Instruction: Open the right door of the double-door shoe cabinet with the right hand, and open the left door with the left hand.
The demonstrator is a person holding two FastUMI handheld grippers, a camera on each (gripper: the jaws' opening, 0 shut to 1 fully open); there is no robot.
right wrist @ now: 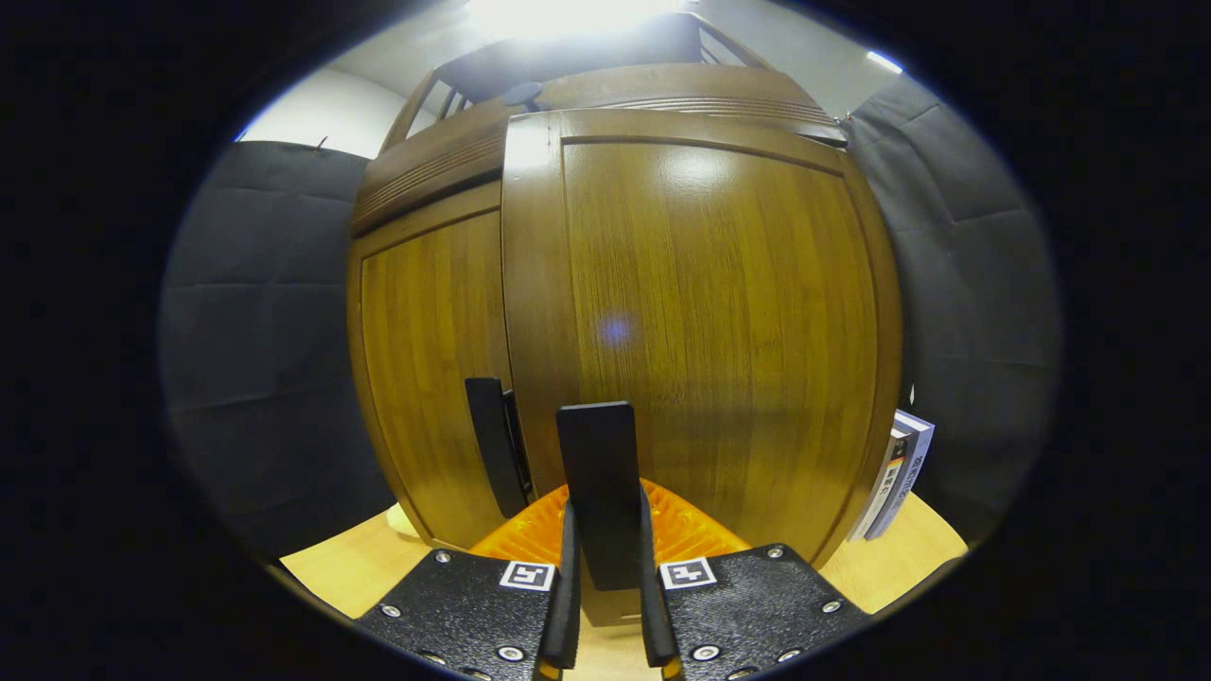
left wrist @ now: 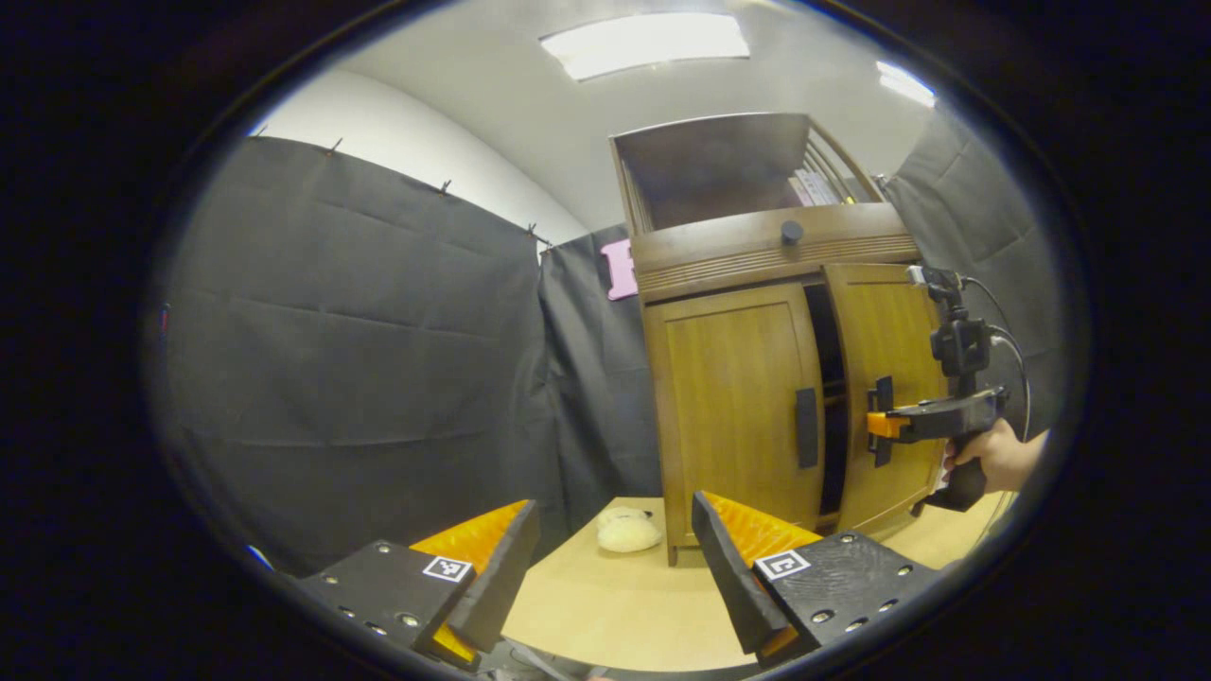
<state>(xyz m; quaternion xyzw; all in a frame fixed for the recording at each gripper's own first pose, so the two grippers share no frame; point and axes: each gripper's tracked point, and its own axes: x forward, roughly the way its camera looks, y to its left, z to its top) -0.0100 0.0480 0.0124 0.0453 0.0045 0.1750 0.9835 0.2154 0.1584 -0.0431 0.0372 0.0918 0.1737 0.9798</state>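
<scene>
Nearest the lens in the left gripper view, the left gripper [left wrist: 615,567] hangs above the bench [left wrist: 605,615] with its jaws spread wide, holding nothing. Ahead and slightly right stands the wooden shoe cabinet [left wrist: 757,246]. Its left door [left wrist: 733,407] is shut, the dark upright left handle [left wrist: 806,427] well apart from the left jaws; that handle's long axis runs vertically. Further right, the right door [left wrist: 889,378] stands ajar, a dark gap beside it. In the right gripper view, the right gripper [right wrist: 605,577] has its jaws closed on the vertical right handle [right wrist: 598,473]. Judging by this, the left hand must travel forward to reach its handle.
</scene>
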